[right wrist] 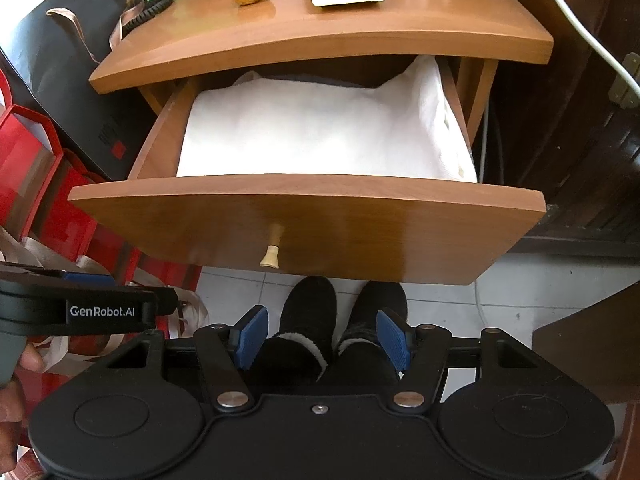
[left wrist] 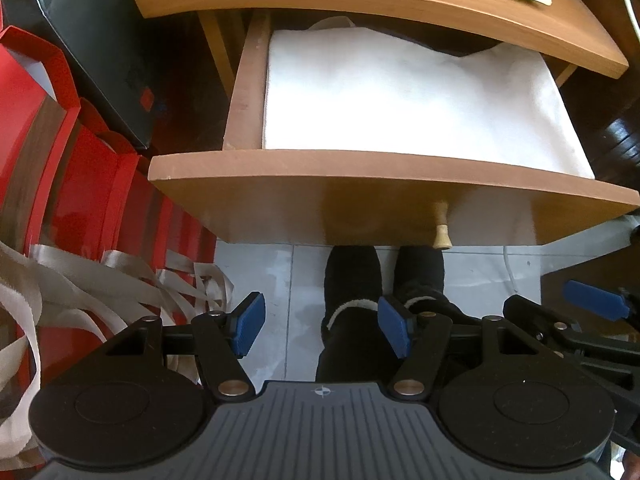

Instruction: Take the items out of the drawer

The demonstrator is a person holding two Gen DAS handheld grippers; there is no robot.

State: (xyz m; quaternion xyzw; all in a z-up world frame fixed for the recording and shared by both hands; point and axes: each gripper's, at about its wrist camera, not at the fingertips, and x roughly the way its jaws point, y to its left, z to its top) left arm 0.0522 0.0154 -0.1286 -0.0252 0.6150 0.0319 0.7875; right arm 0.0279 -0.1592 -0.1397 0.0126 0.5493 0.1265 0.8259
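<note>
Blue-padded left gripper (left wrist: 322, 328) and right gripper (right wrist: 323, 338) are hovering jaws apart, empty, just in front of the drawer (right wrist: 304, 216). White folded cloth (right wrist: 320, 136) is lying inside it. Descend over the drawer front, pinch the near fold.

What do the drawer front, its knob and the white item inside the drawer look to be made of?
Drawer front: wood or veneer, glossy, grain and reflections visible. Knob: pale turned wood, possibly plastic. White item: soft woven fabric, matte, folded and creased, small buttons along its right edge.
</note>
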